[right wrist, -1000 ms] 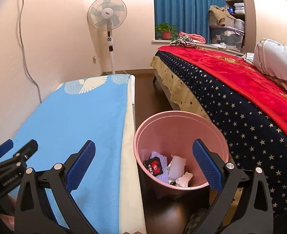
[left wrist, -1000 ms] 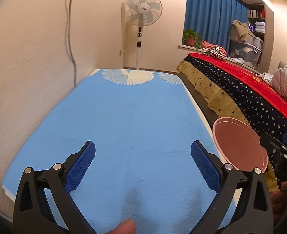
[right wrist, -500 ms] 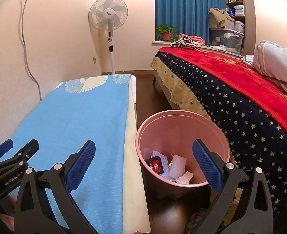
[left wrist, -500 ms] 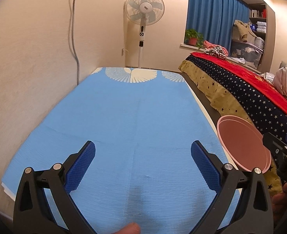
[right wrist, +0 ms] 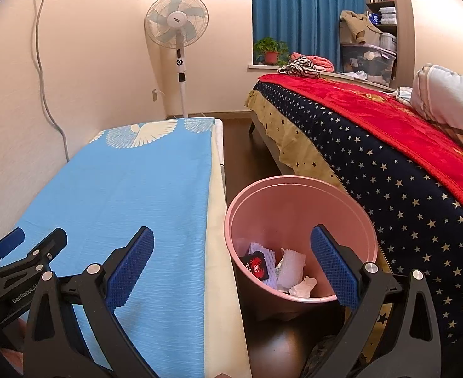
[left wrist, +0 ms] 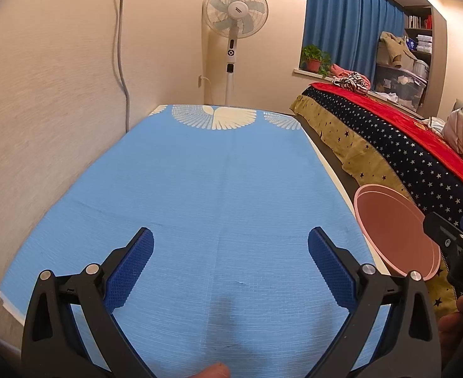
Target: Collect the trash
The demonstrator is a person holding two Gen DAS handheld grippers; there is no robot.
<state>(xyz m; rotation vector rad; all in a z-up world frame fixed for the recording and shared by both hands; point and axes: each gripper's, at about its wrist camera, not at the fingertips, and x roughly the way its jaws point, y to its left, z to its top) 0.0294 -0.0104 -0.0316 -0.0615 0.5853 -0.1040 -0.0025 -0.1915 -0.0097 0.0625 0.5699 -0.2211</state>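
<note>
A pink trash bin (right wrist: 297,195) stands on the dark floor between the blue-covered table (right wrist: 130,195) and the bed. Inside it lie a black-and-red wrapper (right wrist: 256,264), white foam netting (right wrist: 289,266) and a crumpled white tissue (right wrist: 304,286). My right gripper (right wrist: 231,250) is open, held above the bin's near rim and the table's edge, with nothing between its fingers. My left gripper (left wrist: 230,252) is open over the blue cloth (left wrist: 219,189), also holding nothing. The bin's rim (left wrist: 392,220) shows at the right of the left wrist view.
A bed with a star-patterned cover and red blanket (right wrist: 389,145) runs along the right. A standing fan (right wrist: 178,31) and a potted plant (right wrist: 271,48) are at the far wall. A cable (left wrist: 122,47) hangs down the left wall. A narrow strip of dark floor (right wrist: 234,138) separates table and bed.
Both grippers have drawn back and risen slightly, so the table and bin look a little farther away. Both stay open and hold nothing.
</note>
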